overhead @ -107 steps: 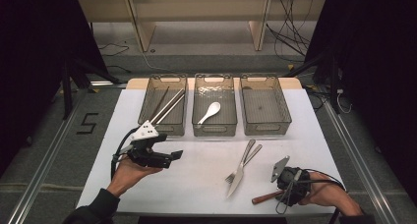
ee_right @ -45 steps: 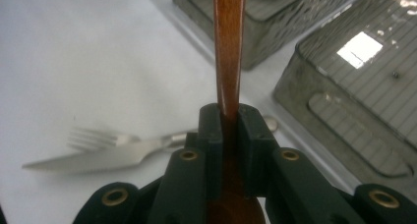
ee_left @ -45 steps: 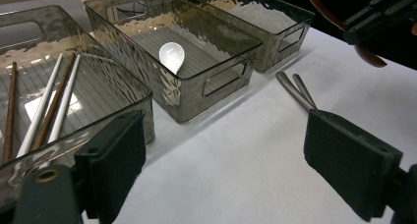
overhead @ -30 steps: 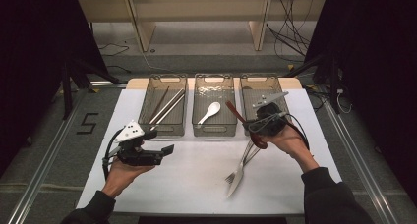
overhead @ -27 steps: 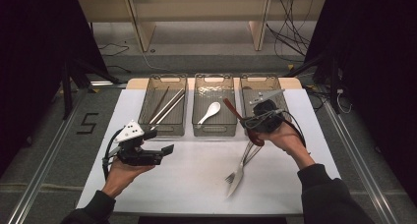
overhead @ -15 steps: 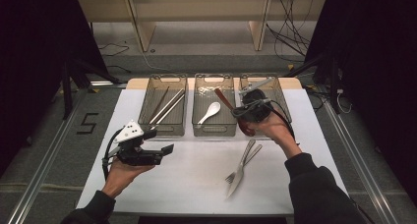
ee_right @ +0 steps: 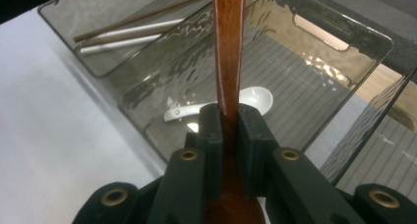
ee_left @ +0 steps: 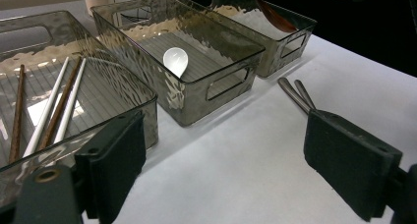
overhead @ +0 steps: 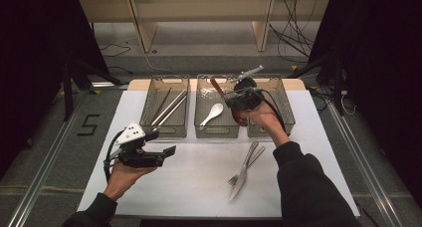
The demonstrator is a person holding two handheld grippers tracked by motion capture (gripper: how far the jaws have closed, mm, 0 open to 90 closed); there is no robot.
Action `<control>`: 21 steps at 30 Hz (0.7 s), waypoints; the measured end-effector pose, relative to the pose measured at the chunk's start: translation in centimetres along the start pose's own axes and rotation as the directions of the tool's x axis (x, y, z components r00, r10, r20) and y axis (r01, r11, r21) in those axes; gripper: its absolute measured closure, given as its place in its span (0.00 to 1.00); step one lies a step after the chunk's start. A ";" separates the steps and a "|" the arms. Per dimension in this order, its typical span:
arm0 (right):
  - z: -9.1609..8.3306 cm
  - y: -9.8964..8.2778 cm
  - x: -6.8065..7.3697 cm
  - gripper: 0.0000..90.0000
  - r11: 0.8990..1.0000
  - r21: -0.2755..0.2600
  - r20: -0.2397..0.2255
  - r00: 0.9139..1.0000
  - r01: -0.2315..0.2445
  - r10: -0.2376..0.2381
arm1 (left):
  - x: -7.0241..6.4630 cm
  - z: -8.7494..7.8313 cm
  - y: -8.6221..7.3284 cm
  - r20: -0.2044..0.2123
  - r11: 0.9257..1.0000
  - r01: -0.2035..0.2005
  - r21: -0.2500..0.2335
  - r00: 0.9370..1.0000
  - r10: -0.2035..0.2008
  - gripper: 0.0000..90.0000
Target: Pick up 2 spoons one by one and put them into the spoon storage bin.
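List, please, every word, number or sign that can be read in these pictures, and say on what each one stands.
"5": a large pale digit on the dark floor, left of the white table in the high view.
No other text can be read: the three clear bins, the cutlery and both grippers carry no legible label or brand in any view.

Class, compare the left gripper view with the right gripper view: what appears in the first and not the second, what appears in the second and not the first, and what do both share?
Left gripper view alone: the open left gripper, the metal handles lying on the white table, and the right bin.

Right gripper view alone: the right gripper clamped on the brown wooden spoon's handle.

Both share: the white spoon in the middle bin, and the chopsticks in the left bin.
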State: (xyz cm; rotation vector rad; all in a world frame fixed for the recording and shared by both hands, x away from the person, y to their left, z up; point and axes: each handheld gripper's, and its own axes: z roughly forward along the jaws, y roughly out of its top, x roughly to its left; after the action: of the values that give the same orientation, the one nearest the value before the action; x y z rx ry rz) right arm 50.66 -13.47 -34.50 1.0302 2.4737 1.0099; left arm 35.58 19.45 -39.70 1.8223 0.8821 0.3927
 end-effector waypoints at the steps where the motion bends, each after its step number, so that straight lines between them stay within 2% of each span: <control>1: 0.2 0.2 -0.1 0.91 1.000 -0.002 0.004 1.000 0.000 0.000 | 0.0 0.0 0.0 0.000 1.000 -0.001 -0.001 1.000 0.001 0.17; 6: 0.9 1.2 -0.2 0.91 1.000 -0.001 0.018 1.000 -0.012 0.012 | -0.1 0.0 0.0 -0.001 1.000 -0.011 -0.006 1.000 0.011 0.17; 10: 1.4 1.6 -0.2 0.91 1.000 0.000 0.024 1.000 -0.016 0.016 | -0.1 0.0 0.0 0.000 1.000 -0.004 -0.012 1.000 0.004 0.17; 21: 2.6 2.1 -0.5 0.91 0.999 0.009 0.032 0.998 -0.046 0.046 | -0.1 0.0 0.0 0.001 1.000 -0.003 -0.016 1.000 0.003 0.17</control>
State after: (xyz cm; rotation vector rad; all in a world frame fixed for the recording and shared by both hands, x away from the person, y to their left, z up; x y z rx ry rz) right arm 53.36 -11.44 -34.94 1.1028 2.4418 0.9883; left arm 35.50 19.40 -39.68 1.8093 0.8736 0.3998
